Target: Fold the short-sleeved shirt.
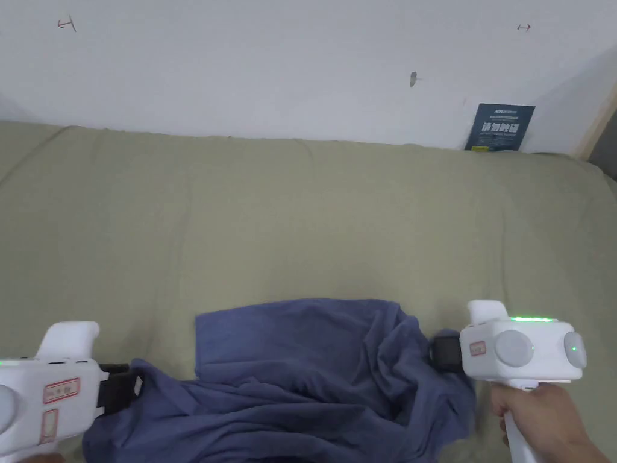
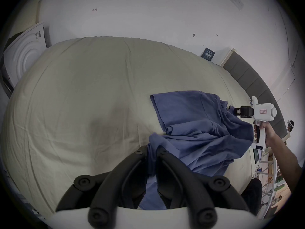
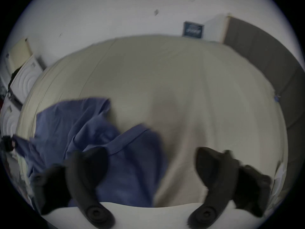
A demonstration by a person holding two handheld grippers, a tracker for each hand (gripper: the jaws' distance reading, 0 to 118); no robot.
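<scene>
A blue short-sleeved shirt lies crumpled at the near edge of the bed, one flat part spread toward the wall. My left gripper is at the shirt's left edge; in the left gripper view its jaws are shut with a bunched fold of the shirt pinched between them. My right gripper, held by a hand, is at the shirt's right edge. In the blurred right gripper view its jaws stand wide apart, with the shirt under the left jaw and the sheet under the right one.
The bed has a pale olive sheet with wide bare room behind the shirt. A white wall runs along the far side, with a dark blue card leaning on it. A white appliance stands left; a grey padded headboard runs right.
</scene>
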